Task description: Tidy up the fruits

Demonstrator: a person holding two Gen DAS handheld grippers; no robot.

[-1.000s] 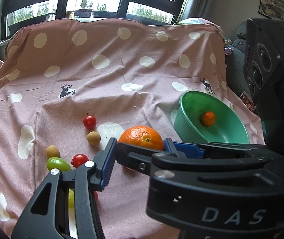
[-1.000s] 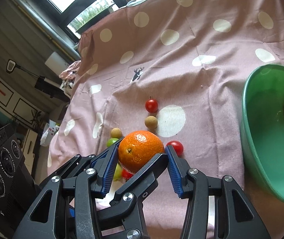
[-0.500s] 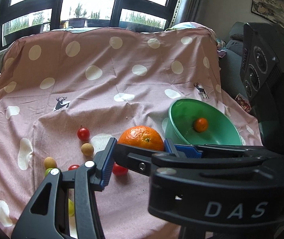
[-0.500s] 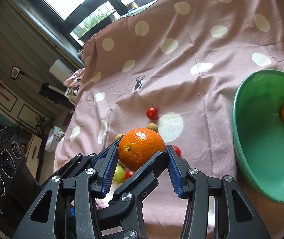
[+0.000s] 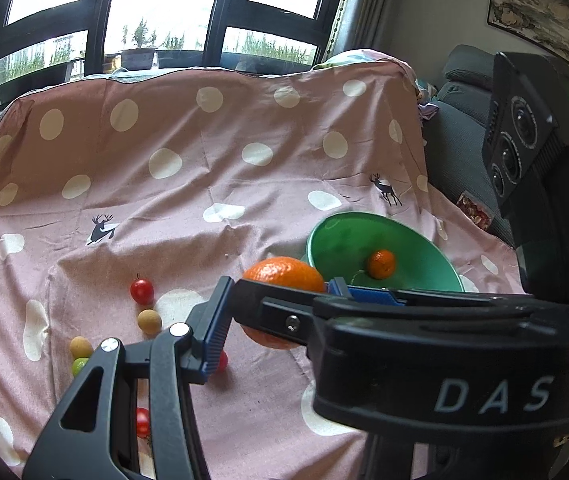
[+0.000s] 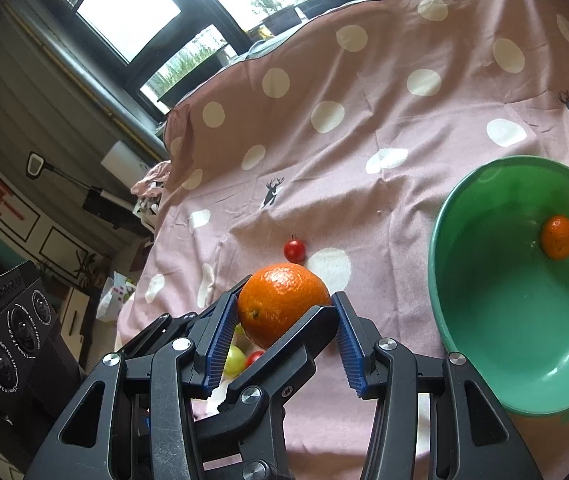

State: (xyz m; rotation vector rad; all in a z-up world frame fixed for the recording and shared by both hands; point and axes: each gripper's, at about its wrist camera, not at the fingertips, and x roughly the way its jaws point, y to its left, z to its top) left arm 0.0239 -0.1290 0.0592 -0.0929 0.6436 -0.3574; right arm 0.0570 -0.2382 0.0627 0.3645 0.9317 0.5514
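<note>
– How many fruits do you count?

– Two orange ones. The big orange sits between the fingers of the right gripper, both blue pads pressed on its sides. It is left of the green bowl, not in it. A small orange lies alone inside that one bowl.

– And on the spotted pink cloth?

– Three red tomatoes: one in the open, one half hidden behind a finger pad, and one glimpsed through the left gripper's frame. There are two tan round fruits, one just below the open tomato and one nearer the left edge. One green fruit touches the second tan one and is partly cut off by the frame.

– What is the left gripper doing?

– Hard to make out. Only one of its fingers shows clearly in its own view, because the right gripper's black body lies across the rest. In the right wrist view one of its fingers crosses in front of the big orange. I cannot tell whether its fingers press on anything.

– Anything else unclear?

– The big orange hides the cloth behind it in the right wrist view. The yellow-green and red bits under it there are too covered to count separately.
</note>
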